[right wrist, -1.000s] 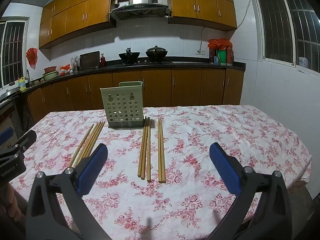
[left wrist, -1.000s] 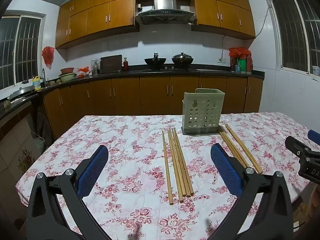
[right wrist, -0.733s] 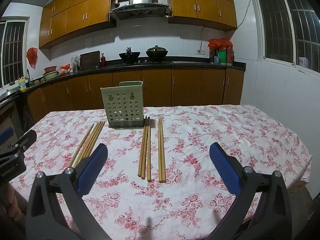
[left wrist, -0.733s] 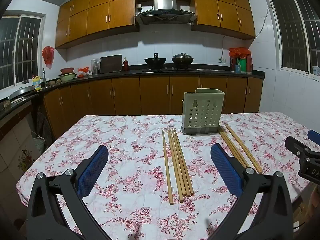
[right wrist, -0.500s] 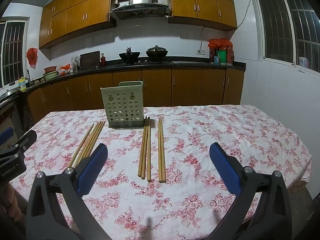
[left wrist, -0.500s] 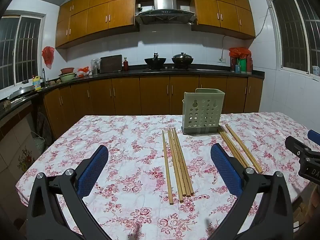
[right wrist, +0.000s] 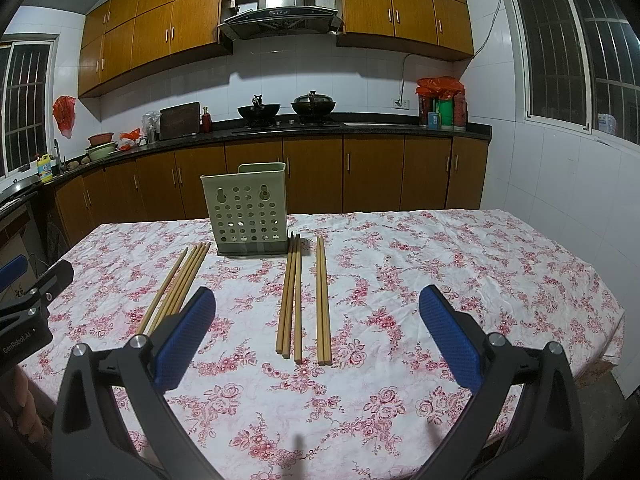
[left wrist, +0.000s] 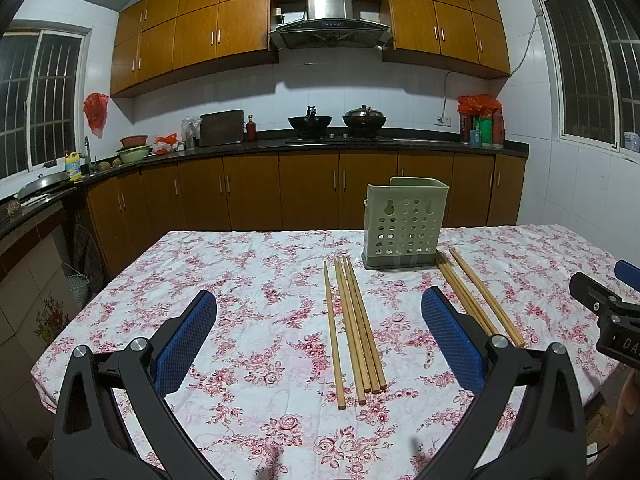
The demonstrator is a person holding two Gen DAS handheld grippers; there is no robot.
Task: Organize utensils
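A pale green perforated utensil holder (left wrist: 405,229) (right wrist: 250,213) stands upright on the floral tablecloth. Several wooden chopsticks lie flat in two groups beside it: the left group (left wrist: 354,326) (right wrist: 176,285) and the right group (left wrist: 476,294) (right wrist: 304,300). My left gripper (left wrist: 319,336) is open above the table's near edge, with the left group lying between its blue pads. My right gripper (right wrist: 318,334) is open too, with the right group between its pads. Neither holds anything. Each gripper shows at the edge of the other's view.
The table (left wrist: 248,280) has a white cloth with red flowers. Behind it run brown kitchen cabinets (left wrist: 304,192), a dark counter with two woks (left wrist: 336,122) and a range hood. Barred windows are on both side walls. A hand (right wrist: 24,412) shows at lower left.
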